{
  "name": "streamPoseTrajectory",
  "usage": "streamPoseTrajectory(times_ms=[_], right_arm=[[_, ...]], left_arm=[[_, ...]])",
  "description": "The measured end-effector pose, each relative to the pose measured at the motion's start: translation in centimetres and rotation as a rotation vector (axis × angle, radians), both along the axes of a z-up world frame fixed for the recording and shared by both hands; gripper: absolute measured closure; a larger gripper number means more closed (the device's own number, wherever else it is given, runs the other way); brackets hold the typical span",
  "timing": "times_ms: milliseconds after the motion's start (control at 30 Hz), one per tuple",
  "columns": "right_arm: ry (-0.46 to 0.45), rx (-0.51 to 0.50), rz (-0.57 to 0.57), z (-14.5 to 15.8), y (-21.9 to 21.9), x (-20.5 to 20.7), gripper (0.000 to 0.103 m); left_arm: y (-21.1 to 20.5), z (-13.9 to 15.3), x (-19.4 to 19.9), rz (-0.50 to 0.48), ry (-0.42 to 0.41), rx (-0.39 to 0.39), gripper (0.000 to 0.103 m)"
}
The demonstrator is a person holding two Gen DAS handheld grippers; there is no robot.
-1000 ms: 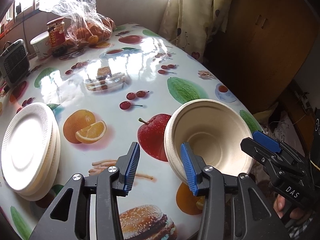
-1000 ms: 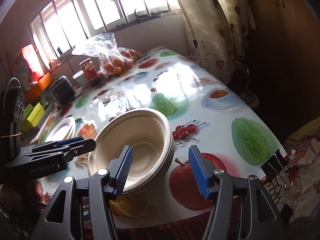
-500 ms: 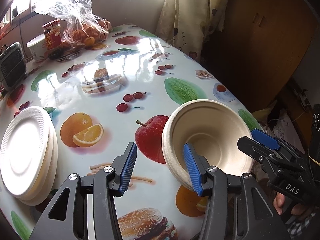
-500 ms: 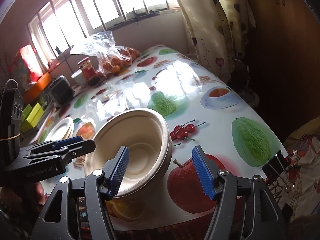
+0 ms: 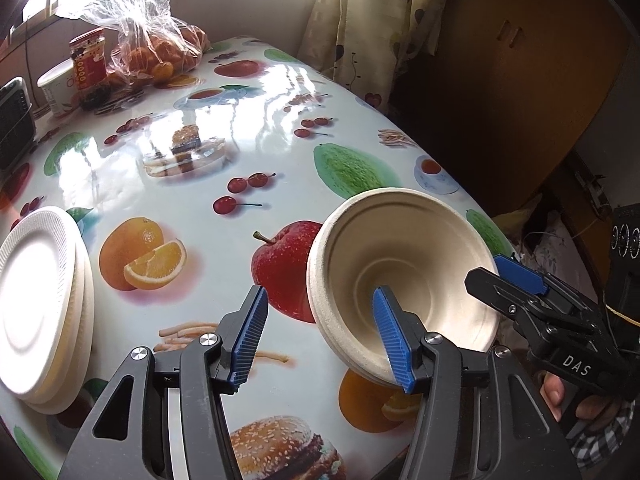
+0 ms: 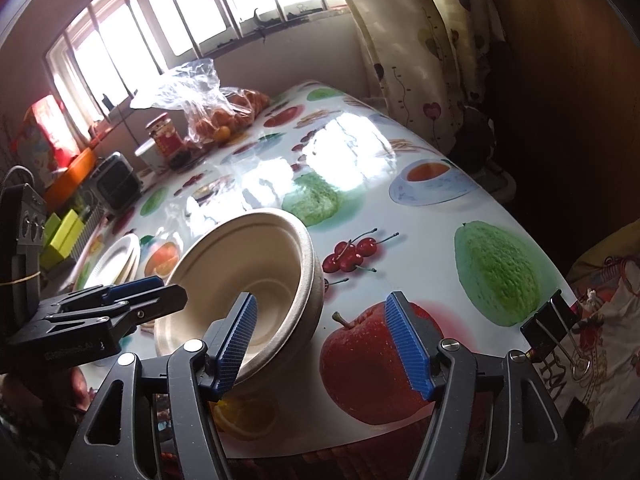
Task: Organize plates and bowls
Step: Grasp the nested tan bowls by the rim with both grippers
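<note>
A stack of beige paper bowls (image 5: pixel 404 264) (image 6: pixel 240 264) sits tilted near the table's front edge, its mouth turned toward me. My left gripper (image 5: pixel 320 336) (image 6: pixel 172 288) straddles the stack's left wall, one blue pad inside and one outside. Its jaws are opening and the pads stand clear of the wall. My right gripper (image 6: pixel 324 340) (image 5: pixel 482 268) straddles the opposite wall, open, with its outer pad well away from the bowls. A stack of white paper plates (image 5: pixel 36 304) (image 6: pixel 116 260) lies flat at the table's left.
At the far end by the window stand a clear bag of oranges (image 5: pixel 160 52), a red jar (image 5: pixel 88 60) and a white cup (image 5: pixel 56 88). A black box (image 5: pixel 12 128) sits at the left edge. A binder clip (image 6: pixel 552 320) grips the tablecloth's front right corner.
Both grippers' jaws have spread wider around the bowl stack's walls. The stack has stayed tilted in about the same spot, and the hands have barely shifted.
</note>
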State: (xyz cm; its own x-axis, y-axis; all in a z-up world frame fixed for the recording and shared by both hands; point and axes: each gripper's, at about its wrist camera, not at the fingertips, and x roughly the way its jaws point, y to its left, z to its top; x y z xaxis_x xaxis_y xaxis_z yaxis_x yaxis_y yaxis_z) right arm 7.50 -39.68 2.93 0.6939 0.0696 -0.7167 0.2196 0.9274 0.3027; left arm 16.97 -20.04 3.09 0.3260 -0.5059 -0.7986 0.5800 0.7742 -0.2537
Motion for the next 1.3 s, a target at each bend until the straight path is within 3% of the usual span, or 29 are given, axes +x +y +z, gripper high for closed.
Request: streamPoseTrajectory(times_ms=[200,433,700,1300], right_arm=[[0.01,0.022,0.02,-0.5,0.0,0.2,0.036],[0.019,0.046,0.054,-0.9,0.5,0.6,0.055],[0.015,0.06,0.073,-0.8,0.8,0.8,0.067],[0.025,0.073,0.071,-0.9,0.7,1.0,0.073]], left_arm=[[-0.1,-0.5,0.3,0.006,0.021,-0.008,0.047],[-0.1,-1.0,0.6,0.004,0.054,-0.019,0.048],[-0.3,-1.2,0.8,0.001,0.065,-0.019,0.067],[-0.9,-1.3,0.5,-0.011,0.052,0.009,0.081]])
